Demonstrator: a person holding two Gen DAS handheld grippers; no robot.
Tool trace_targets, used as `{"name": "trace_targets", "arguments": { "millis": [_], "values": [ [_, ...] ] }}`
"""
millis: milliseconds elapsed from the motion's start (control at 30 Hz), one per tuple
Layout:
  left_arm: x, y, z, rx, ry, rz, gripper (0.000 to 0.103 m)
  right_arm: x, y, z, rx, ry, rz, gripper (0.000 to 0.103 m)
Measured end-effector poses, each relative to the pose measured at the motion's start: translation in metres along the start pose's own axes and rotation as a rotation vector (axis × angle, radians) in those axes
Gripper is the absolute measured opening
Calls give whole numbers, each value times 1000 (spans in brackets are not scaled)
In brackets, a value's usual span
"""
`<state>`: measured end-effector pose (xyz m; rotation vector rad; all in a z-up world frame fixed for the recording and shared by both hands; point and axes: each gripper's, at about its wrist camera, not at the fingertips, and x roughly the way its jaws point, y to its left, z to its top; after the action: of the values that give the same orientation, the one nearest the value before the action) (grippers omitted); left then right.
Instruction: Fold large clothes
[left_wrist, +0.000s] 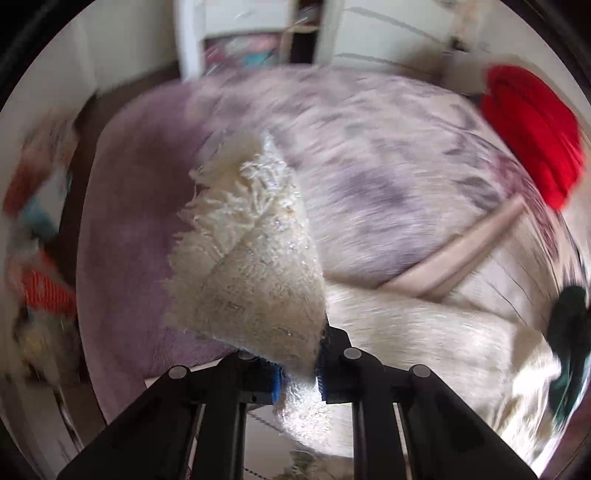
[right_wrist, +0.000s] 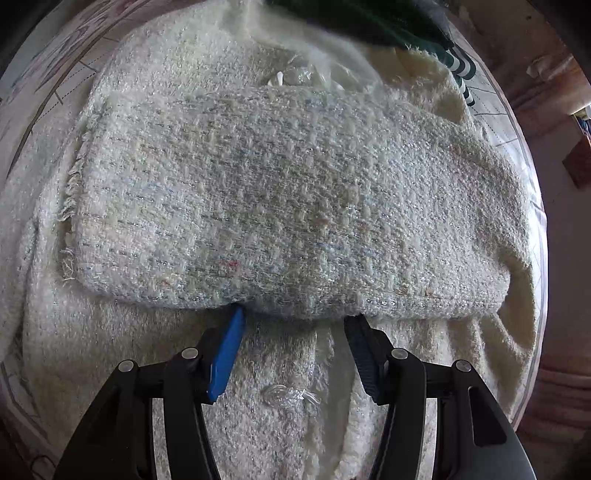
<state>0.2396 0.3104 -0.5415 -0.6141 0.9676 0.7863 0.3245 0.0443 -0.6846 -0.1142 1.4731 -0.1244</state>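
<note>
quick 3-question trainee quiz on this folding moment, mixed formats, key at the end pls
1. True or false: the left gripper is clamped on the cream tweed garment.
2. The right gripper is: A) open, tips at a folded flap of the garment; B) shut on a green cloth; C) holding a hanger.
3. Fill in: in the left wrist view, the bright item at the bed's far right is a ____ cloth.

Key: 1 true; 2 A; 3 red

Cream tweed garment, silver-flecked
</note>
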Motion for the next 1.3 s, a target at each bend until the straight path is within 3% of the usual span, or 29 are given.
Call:
{"name": "trace_targets", "arguments": {
  "millis": [133, 200, 300, 367, 567, 933, 1100, 1233, 1267, 1300],
  "values": [
    [-41, -74, -5, 234, -76, -55, 11, -20, -16, 10, 4, -23, 55, 58],
    [-62, -114, -18, 335, -86, -119, 11, -27, -26, 11, -22, -37, 68, 58],
    [-84, -174, -50, 484, -68, -215, 10, -31, -40, 10, -80, -47, 51, 59],
    [-94, -205, -75, 574, -50, -258, 10, -31, -57, 10, -81, -54, 52, 68],
    [-117, -279, -153, 812, 29, -339, 10, -31, -135, 5, 46, -71, 76, 68],
    [-147, -383, -267, 1051, 115, -435, 10, -5, -310, -54, 337, 13, 49, 68],
    [-132, -417, -316, 1111, 187, -386, 14, 4, -358, -81, 429, 55, 46, 68],
    [-114, -419, -324, 1082, 276, -348, 24, 1, -383, -95, 522, 48, 133, 68],
    [-113, -416, -320, 1062, 290, -366, 35, 0, -391, -96, 557, 39, 170, 68],
    [-117, -414, -320, 1056, 294, -376, 54, -2, -397, -97, 588, 34, 209, 68]
  ]
}}
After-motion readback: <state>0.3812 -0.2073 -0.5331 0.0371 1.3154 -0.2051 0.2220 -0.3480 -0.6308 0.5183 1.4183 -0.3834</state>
